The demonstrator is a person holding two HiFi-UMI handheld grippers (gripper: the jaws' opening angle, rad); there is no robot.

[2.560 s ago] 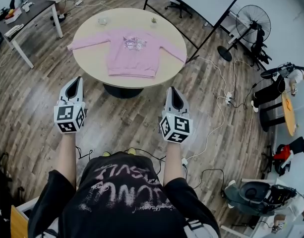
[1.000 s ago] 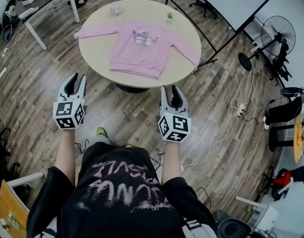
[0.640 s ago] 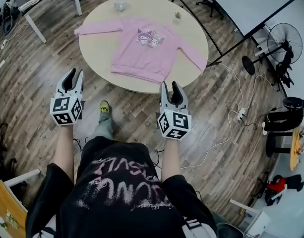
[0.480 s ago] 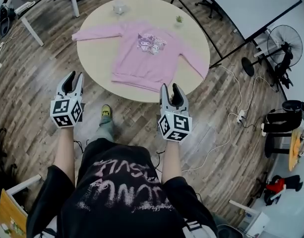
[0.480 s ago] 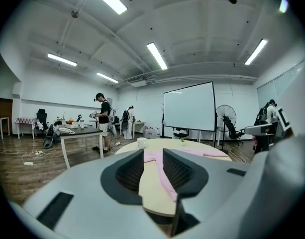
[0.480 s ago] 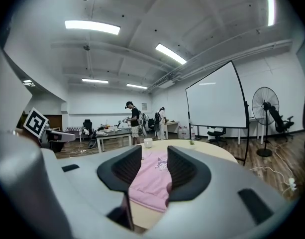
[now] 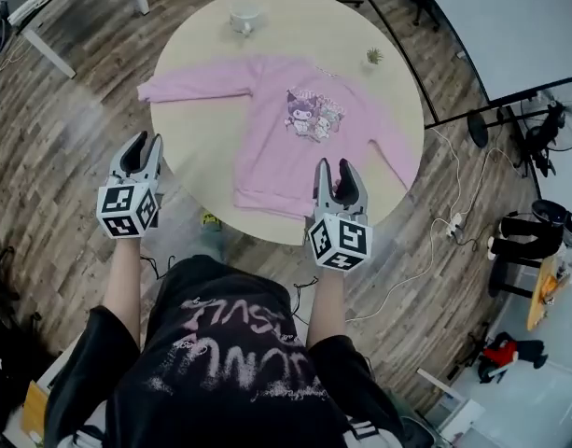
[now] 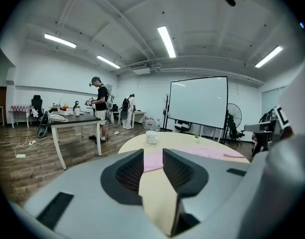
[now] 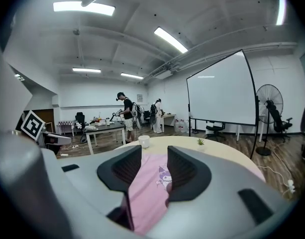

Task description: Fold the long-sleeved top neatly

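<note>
Task status: 0 folds made; the long-sleeved top (image 7: 295,133) lies spread flat and face up on the round table (image 7: 197,129), print uppermost, hem toward the person; both sleeves are stretched out sideways, the left one along the tabletop, the right one running to the table's far right edge, where its cuff seems to reach or pass the rim; cannot tell which. All folding is left to do, as I judge it: sleeves in, then body over.

Other items on the table: 1 white cup (image 7: 244,14) and 1 small plant (image 7: 372,57), both beyond the collar and apart from the fabric.

Left gripper (image 7: 142,140): jaws parted by a narrow gap, nothing between them; its own view shows only the tabletop and a strip of pink sleeve beyond the gap; in the head view it is just outside the table's left rim, touching neither table nor garment.

Right gripper (image 7: 337,168): jaws likewise a little apart and empty; its view looks across the top toward the print; in the head view the tips overlap the hem at the near rim, but the gripper appears to be held above the cloth; no contact seen.
</note>
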